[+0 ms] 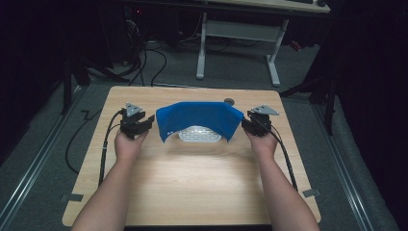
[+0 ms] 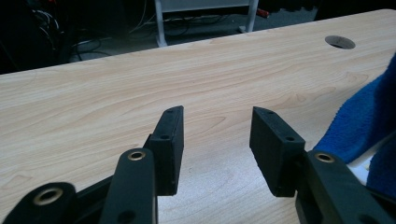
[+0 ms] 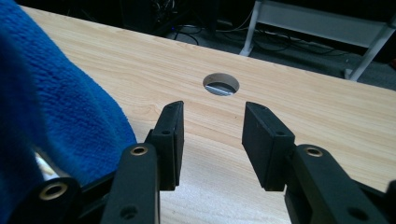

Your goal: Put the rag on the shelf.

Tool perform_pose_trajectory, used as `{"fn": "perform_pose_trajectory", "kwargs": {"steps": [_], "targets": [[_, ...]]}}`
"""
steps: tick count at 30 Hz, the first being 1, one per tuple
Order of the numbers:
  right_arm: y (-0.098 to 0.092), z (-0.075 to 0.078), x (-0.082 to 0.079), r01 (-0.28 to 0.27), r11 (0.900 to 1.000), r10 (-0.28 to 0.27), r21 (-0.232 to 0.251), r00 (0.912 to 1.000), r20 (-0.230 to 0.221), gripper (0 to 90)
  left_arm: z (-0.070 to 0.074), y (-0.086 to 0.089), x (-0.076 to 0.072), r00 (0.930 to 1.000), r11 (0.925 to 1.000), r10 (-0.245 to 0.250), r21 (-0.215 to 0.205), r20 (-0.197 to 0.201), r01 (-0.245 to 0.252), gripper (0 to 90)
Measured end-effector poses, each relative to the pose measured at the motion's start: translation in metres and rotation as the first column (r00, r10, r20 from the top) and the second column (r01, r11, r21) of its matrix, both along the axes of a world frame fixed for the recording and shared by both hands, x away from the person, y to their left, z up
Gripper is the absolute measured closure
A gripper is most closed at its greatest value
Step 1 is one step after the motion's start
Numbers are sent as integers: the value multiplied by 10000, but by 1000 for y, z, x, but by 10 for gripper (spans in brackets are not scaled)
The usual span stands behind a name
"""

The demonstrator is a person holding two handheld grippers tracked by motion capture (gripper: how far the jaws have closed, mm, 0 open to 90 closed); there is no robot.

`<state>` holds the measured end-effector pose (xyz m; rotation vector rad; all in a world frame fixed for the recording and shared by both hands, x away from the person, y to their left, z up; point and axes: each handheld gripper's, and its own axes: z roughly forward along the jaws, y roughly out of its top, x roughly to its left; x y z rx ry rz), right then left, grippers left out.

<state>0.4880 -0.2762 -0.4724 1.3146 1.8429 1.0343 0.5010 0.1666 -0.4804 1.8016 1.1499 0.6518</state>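
Wooden table [image 1: 192, 173], draped blue towel [image 1: 199, 117]

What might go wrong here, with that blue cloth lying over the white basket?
The fluffy blue cloth only drapes over the white perforated plastic basket, so it may slide off. Both the left gripper and the right gripper are open with nothing between the jaws; a clumsy grab could drag the basket along the pale wooden table.

The blue towel [image 1: 199, 119], draped over a white basket [image 1: 199, 134], blocks the table [image 1: 192, 178] centre between both grippers. From it, bare tabletop lies open at 6 o'clock, with narrower lanes at 9 and 3. A cable hole [image 1: 229, 101] sits at 1 o'clock.
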Motion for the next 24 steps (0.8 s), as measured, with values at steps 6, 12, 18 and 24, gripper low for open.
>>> {"fn": "perform_pose_trajectory", "kwargs": {"steps": [6, 12, 18, 24], "targets": [[-3, 8, -15, -55, 10000, 55, 20, 9996, 263, 581, -4, 9, -13, 9999, 9998, 132, -143, -32, -132, 559], [-8, 16, -40, -203, 9998, 200, 87, 9990, 412, 548, -5, 13, -38, 9998, 9997, 180, -164, 102, -179, 558], [-14, 19, -76, -276, 9995, 269, 126, 9982, 534, 504, -4, 14, -73, 9995, 10000, -16, 30, 300, 16, 554], [-9, 20, -115, -434, 9984, 461, -351, 9957, 808, 460, -8, 13, -109, 9993, 9994, -346, 66, 164, 345, 532]]}}
